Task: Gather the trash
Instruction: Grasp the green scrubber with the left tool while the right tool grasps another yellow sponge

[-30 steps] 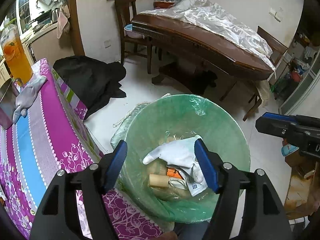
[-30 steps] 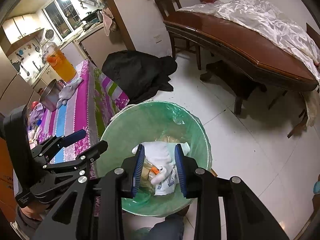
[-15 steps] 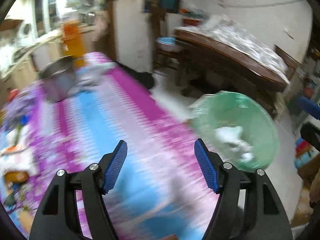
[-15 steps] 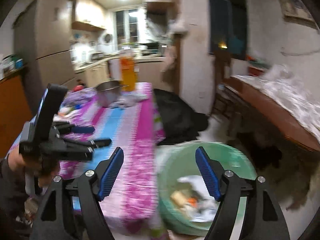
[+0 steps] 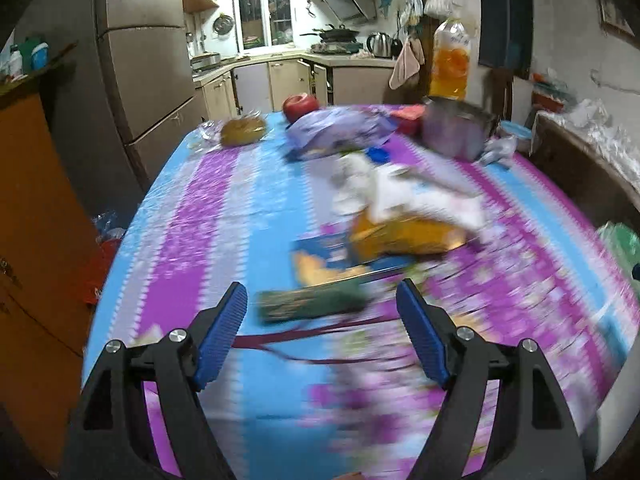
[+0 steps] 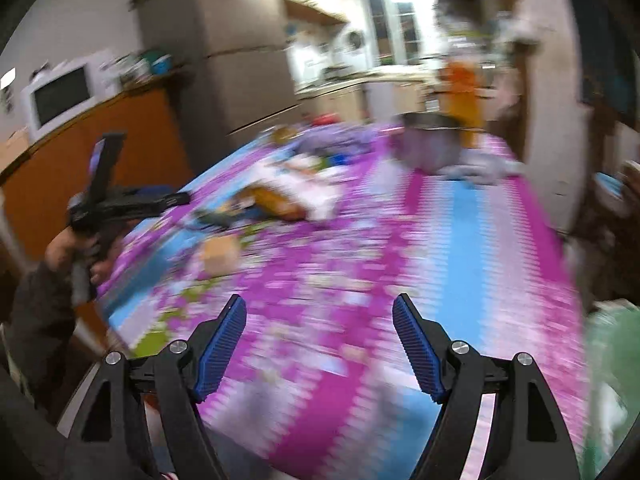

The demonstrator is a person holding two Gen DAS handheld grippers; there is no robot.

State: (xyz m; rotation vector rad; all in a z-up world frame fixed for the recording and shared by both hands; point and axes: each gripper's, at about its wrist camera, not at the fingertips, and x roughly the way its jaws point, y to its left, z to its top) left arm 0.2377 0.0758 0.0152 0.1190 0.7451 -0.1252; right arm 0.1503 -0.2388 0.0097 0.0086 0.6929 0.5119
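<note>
Above the striped tablecloth (image 5: 224,200) both grippers are hanging with their jaws spread wide and nothing between the blue pads. The left gripper (image 5: 322,344) is pointing at a dark green wrapper (image 5: 312,304) lying just ahead of its fingertips, and past that sits a loose heap of litter: an orange packet (image 5: 404,236), a blue and yellow wrapper (image 5: 320,260) and crumpled white paper (image 5: 400,192) (all smeared by motion blur, so the exact kinds are hard to tell). The right gripper (image 6: 319,344) is hovering over a bare stretch of cloth, well apart from that heap, and the person's left hand (image 6: 76,248) is showing at the edge of its view, gripping the other tool.

By my judgement the step in hand is the reach for a fresh piece of trash. The next move is calling for the left gripper to drop onto the green wrapper, straddle it and pinch it flat against the cloth; a thin wrapper may slide or fold instead of lifting. The green-lined bin (image 5: 622,248) is peeking past the table's right edge, so the carry would be short.

Farther back, a steel pot (image 5: 456,132), a tall bottle of orange drink (image 5: 450,60), a purple bag (image 5: 340,132) and a red apple (image 5: 300,106) are crowding the table's far end. Behind them a dim kitchen is glowing around a window (image 5: 262,4), with a tall refrigerator (image 5: 148,60) at the left.
</note>
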